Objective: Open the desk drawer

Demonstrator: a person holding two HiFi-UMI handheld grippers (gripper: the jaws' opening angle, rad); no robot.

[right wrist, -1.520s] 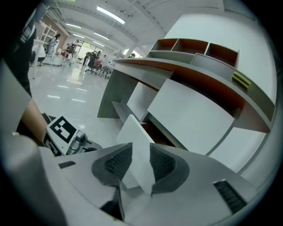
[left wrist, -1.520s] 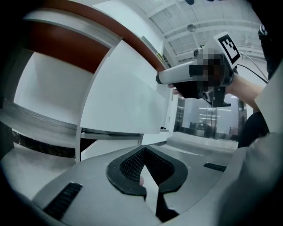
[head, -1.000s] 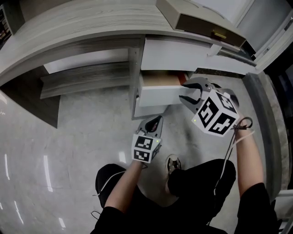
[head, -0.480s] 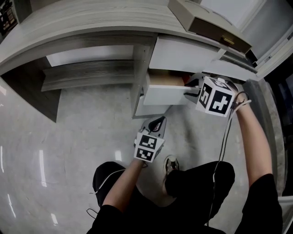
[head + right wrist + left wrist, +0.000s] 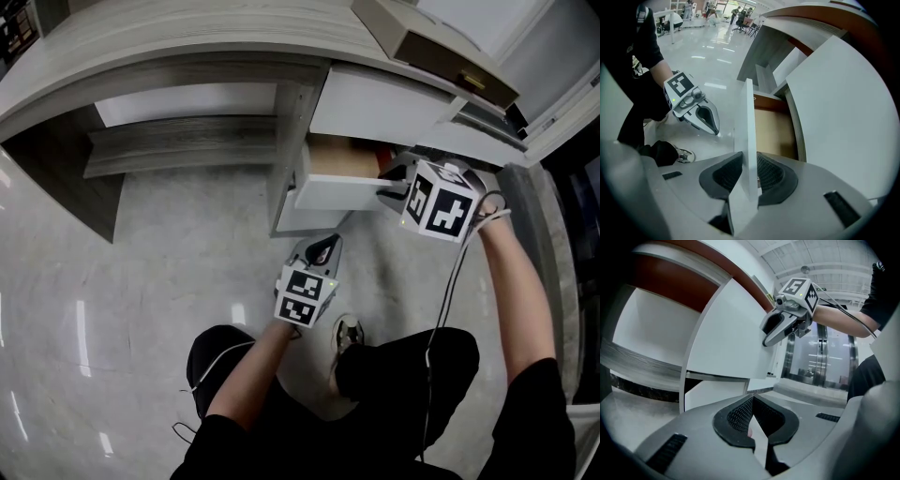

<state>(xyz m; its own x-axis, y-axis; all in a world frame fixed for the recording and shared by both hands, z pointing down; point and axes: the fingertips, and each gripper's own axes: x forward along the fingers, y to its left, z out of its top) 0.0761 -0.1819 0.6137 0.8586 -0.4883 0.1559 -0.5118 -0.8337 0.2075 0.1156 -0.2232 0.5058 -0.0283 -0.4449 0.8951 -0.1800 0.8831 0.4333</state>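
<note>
Right jaws tighter astride perhaps-crosswise drawer (image 5: 333, 192)

The white-fronted desk drawer (image 5: 337, 192) stands partly pulled out, its tan inside showing. It sits under the desk (image 5: 187, 37), at its right end.

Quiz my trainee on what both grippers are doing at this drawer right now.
1. What stands between the jaws of the right gripper? A drawer front, B cable, C nothing.
2. True or false: the jaws of the left gripper are wide apart.
3. Is the drawer shut or partly open?
Key: 1 A; the jaws have just been closing on it. 2 False: shut. 3 Partly open.
</note>
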